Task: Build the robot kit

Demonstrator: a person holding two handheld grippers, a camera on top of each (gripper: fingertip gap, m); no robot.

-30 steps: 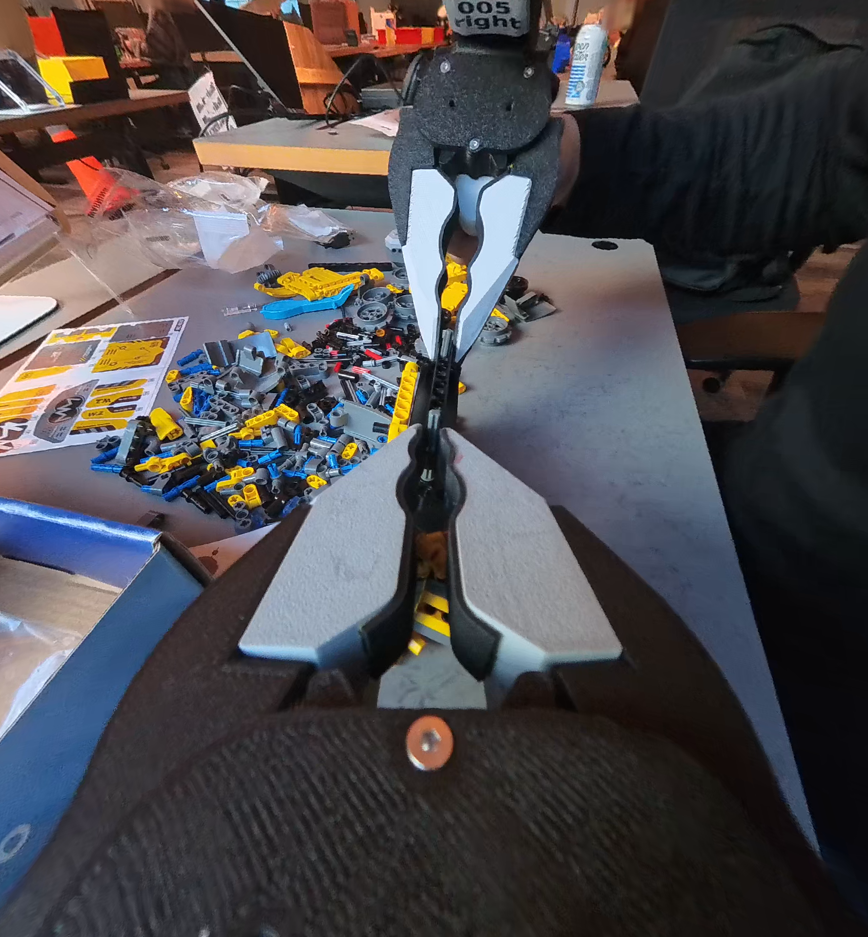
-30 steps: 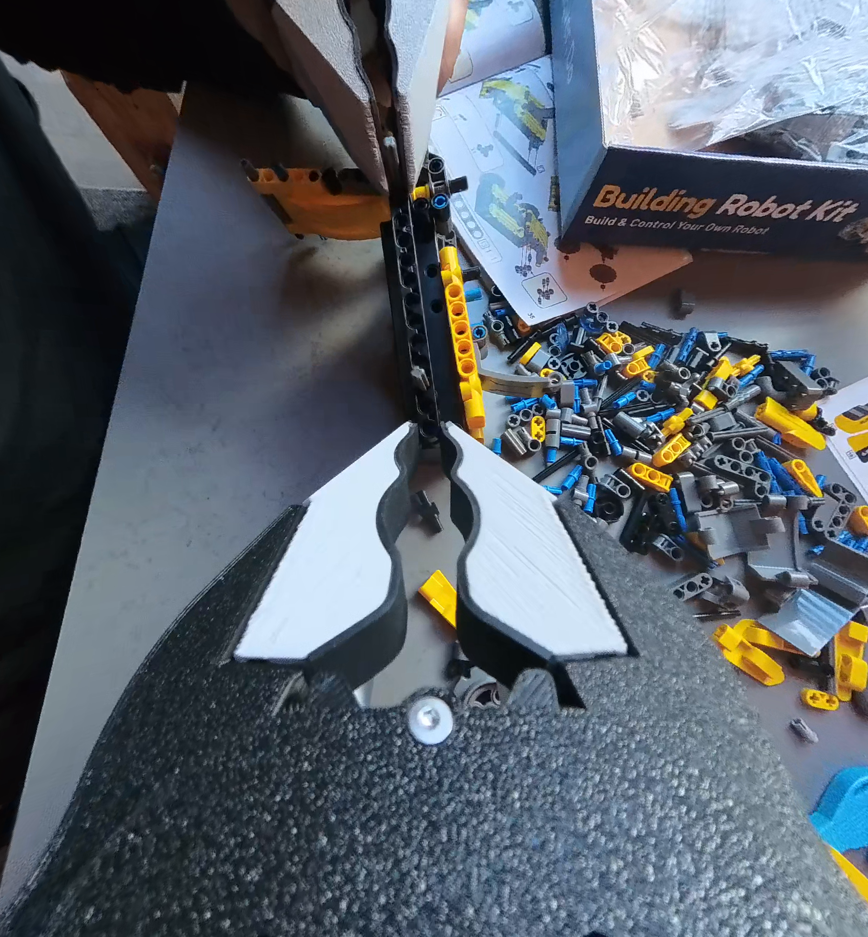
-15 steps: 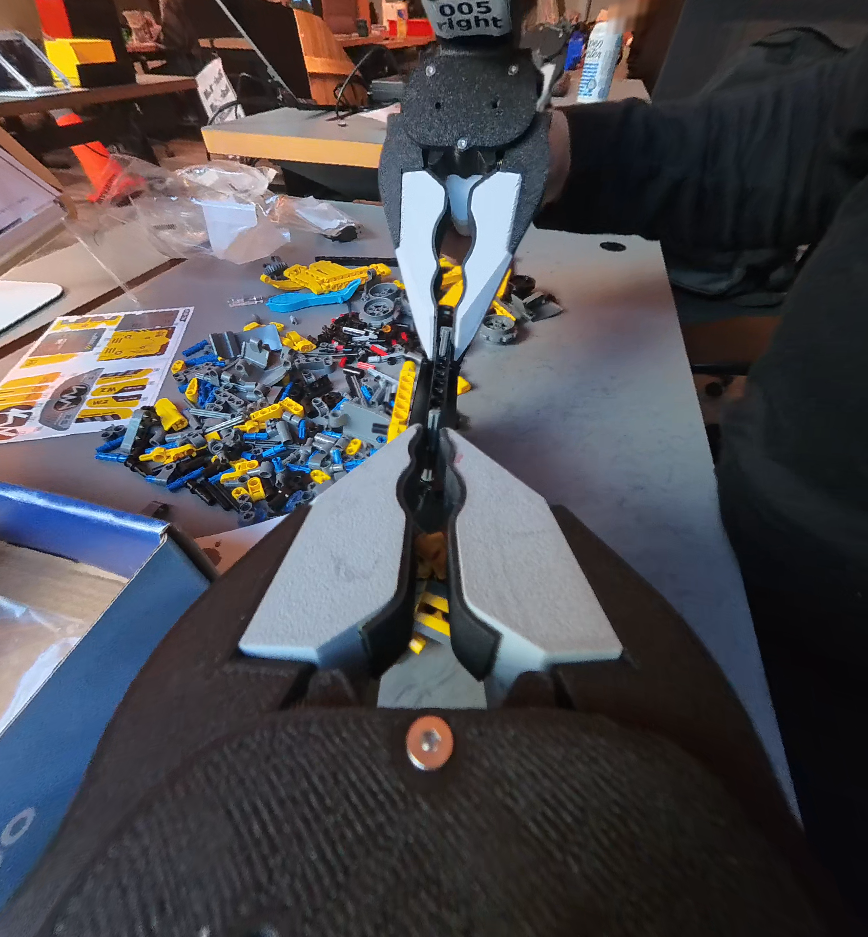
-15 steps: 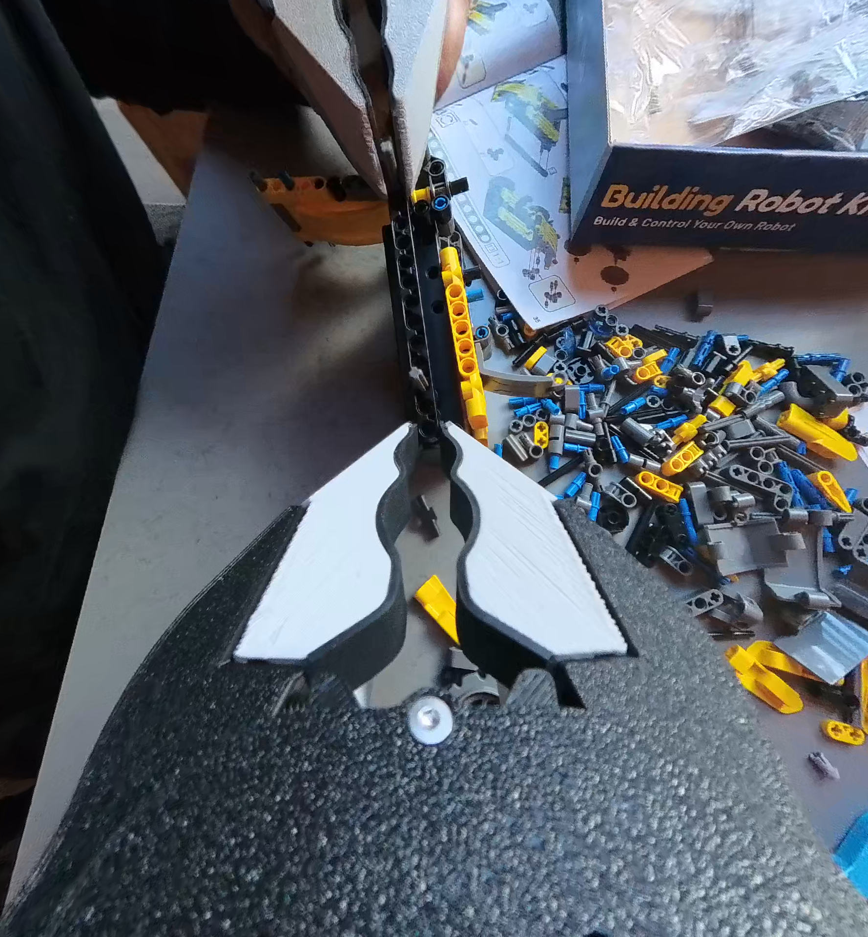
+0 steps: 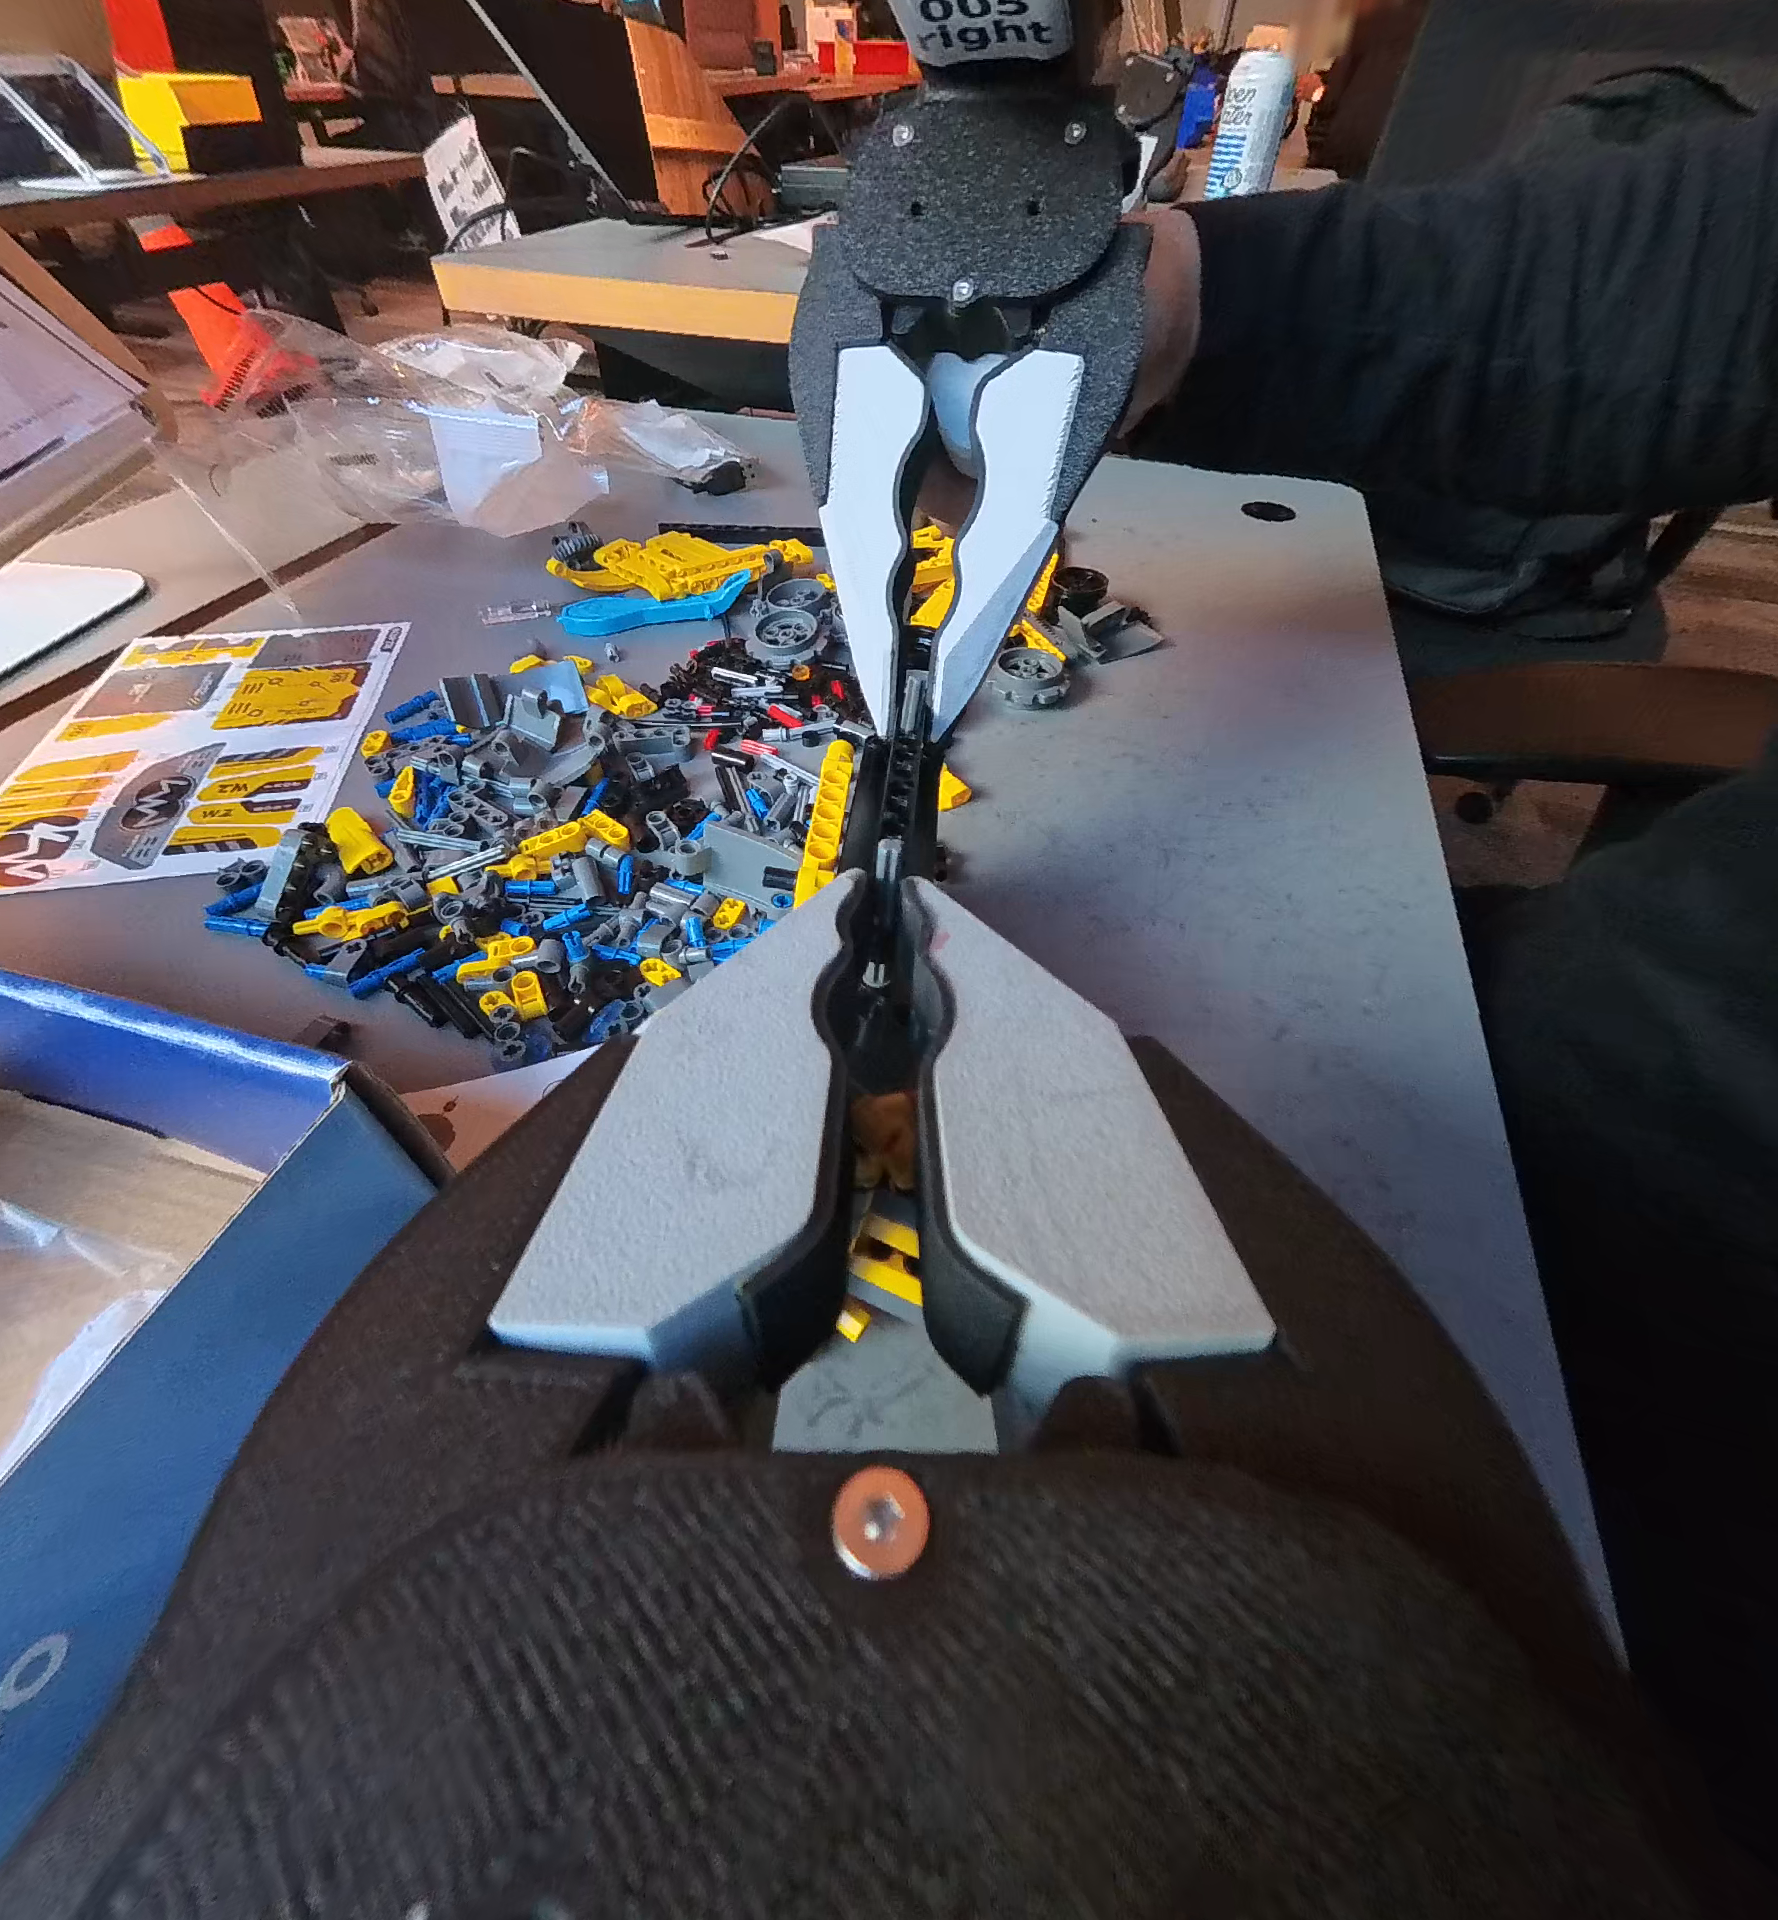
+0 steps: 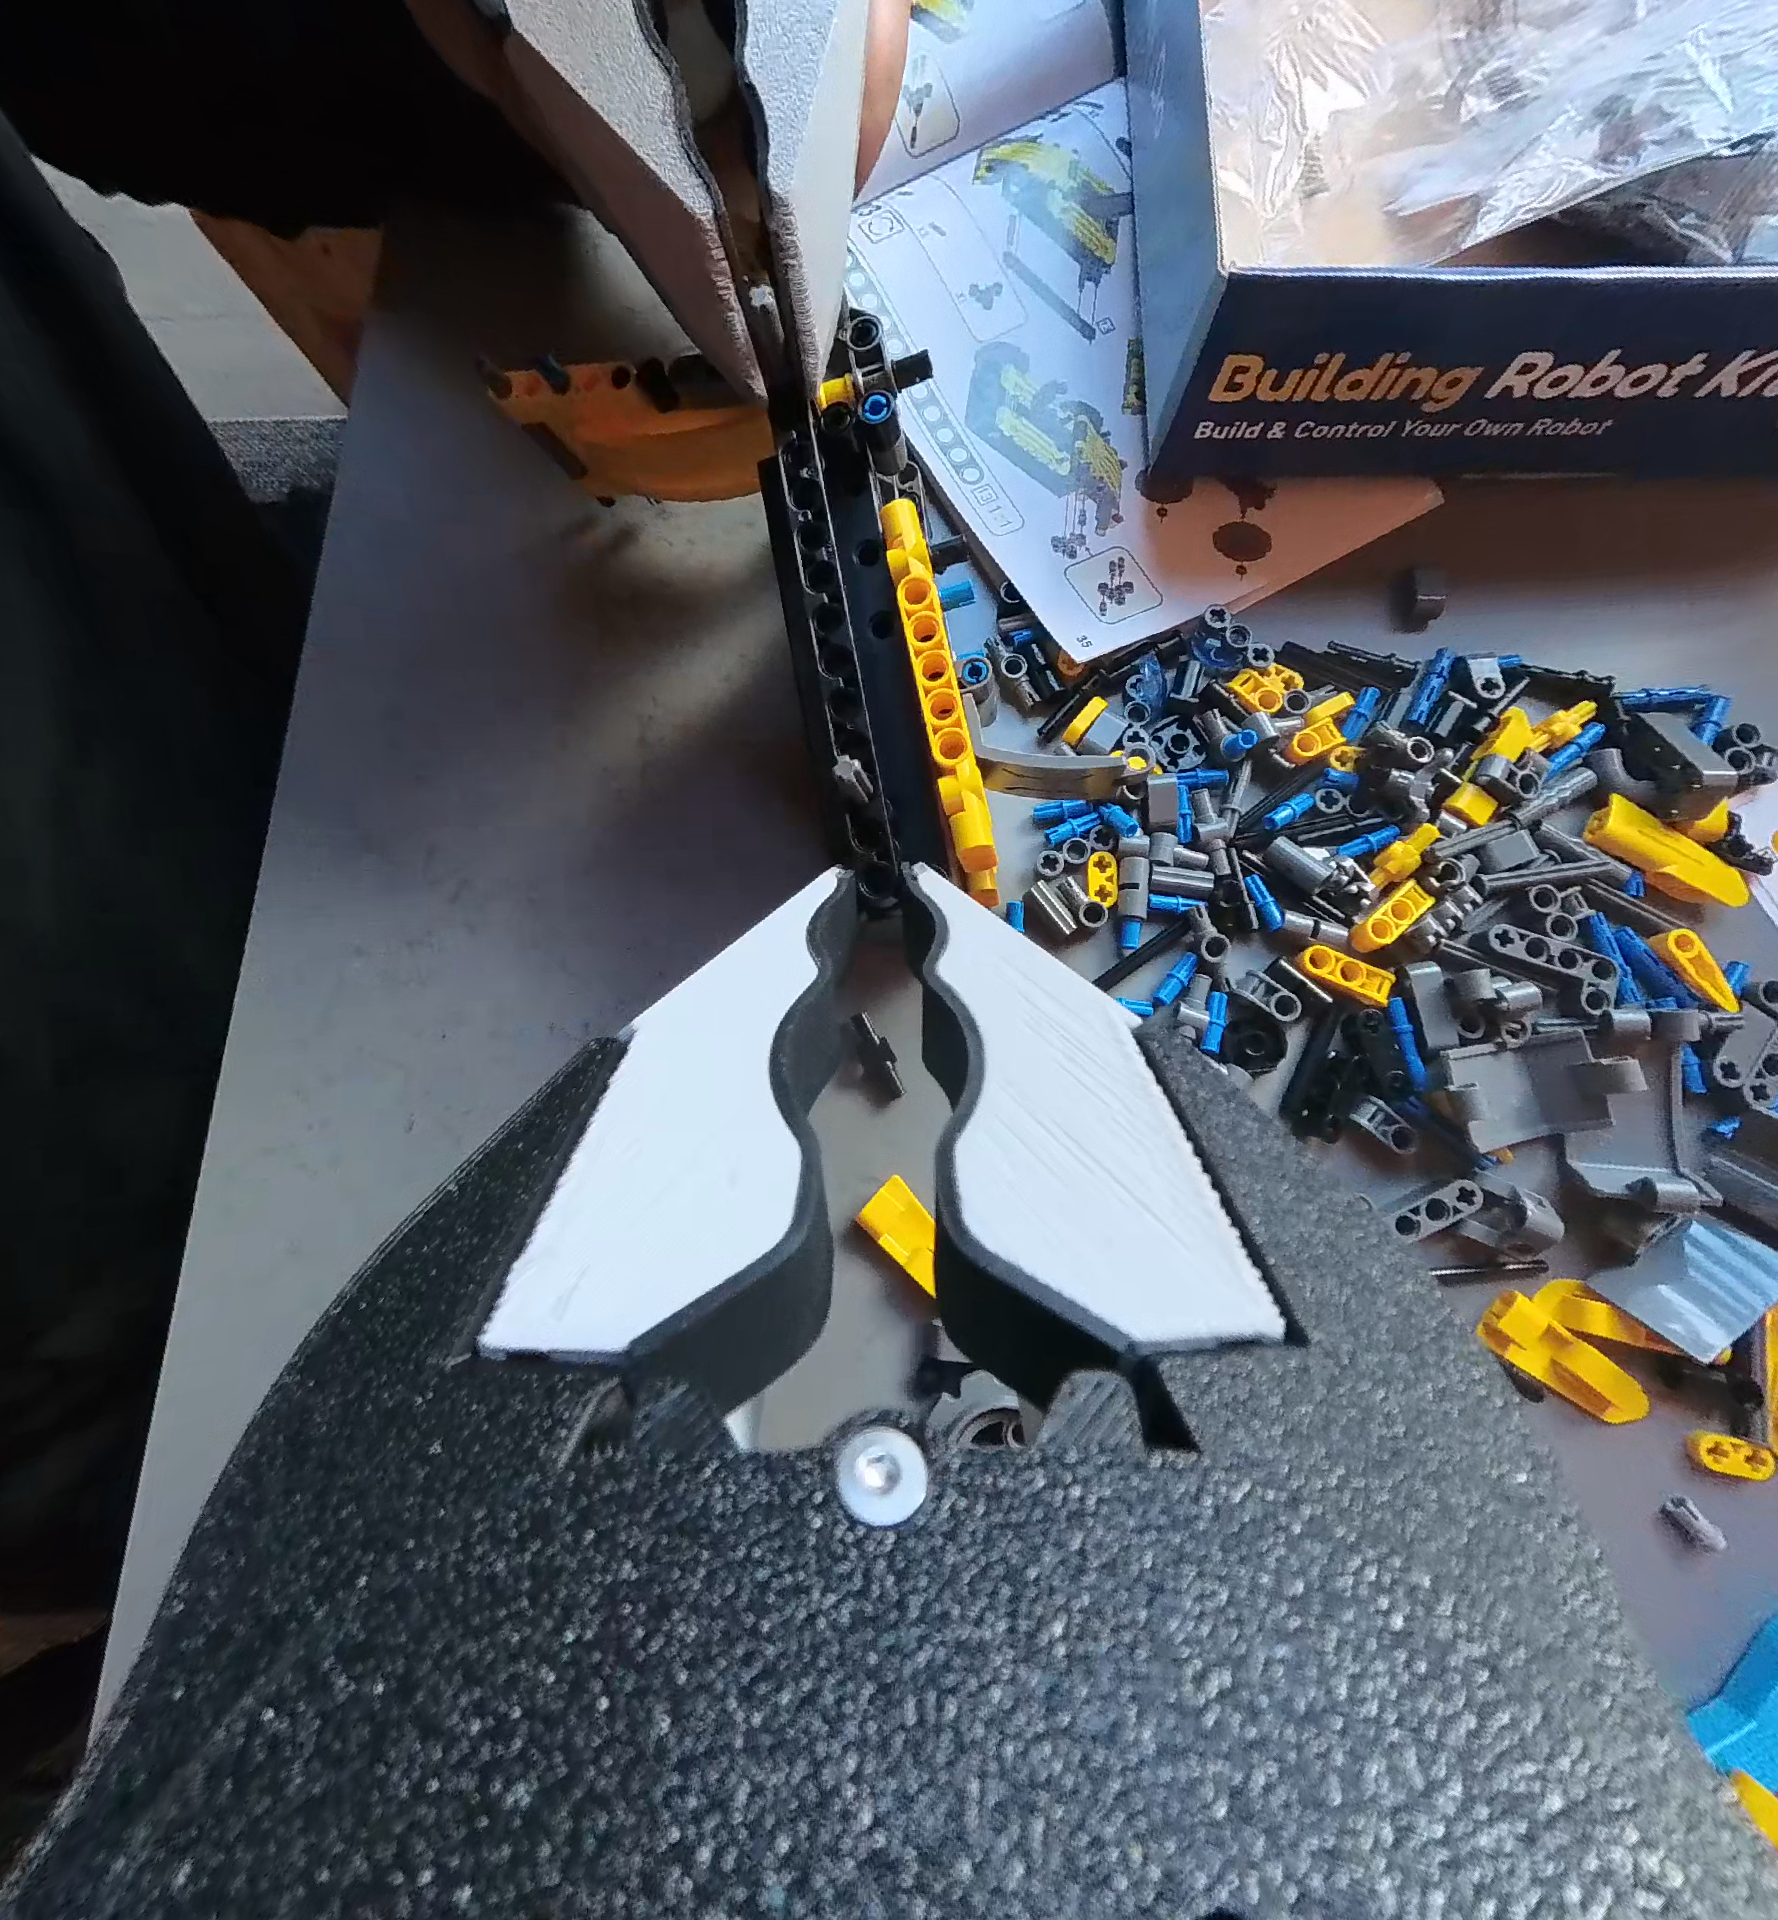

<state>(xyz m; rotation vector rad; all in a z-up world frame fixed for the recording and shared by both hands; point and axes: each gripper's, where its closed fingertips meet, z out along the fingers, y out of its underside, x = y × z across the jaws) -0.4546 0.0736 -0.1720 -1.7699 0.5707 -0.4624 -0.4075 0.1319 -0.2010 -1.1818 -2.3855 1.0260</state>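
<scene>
Both claws face each other head-on across the grey worktop (image 5: 1228, 883), each pinching one end of the same black beam (image 6: 843, 665), a long studded strip with a yellow beam (image 6: 937, 686) fixed along its side. Left claw (image 5: 885, 894) points away from the camera, level and low over the worktop, tips pressed together on the near end of the beam. Right claw (image 5: 908, 717) comes in from the far side, tilted down toward it, white fingers (image 5: 869, 540) narrowed to a point and nipping the far end; a dark sleeve (image 5: 1487, 343) reaches in from the right behind it. In the right wrist view the right claw (image 6: 880, 883) has its tips closed on the beam end, with the wider part of the gap behind them showing a loose black pin (image 6: 877, 1055) and a yellow piece (image 6: 900, 1216) lying on the worktop below. The left claw (image 6: 776, 353) drops in from the top of that view, closed on the other end, next to an orange-yellow part (image 6: 636, 416). The beam spans between the two claws, held just above the worktop at the edge of the parts pile (image 5: 552, 852). Just beyond the pile sit a blue box (image 6: 1487, 384) with plastic bags inside, an instruction booklet (image 6: 1020, 343) and a sticker sheet (image 5: 168, 748).
</scene>
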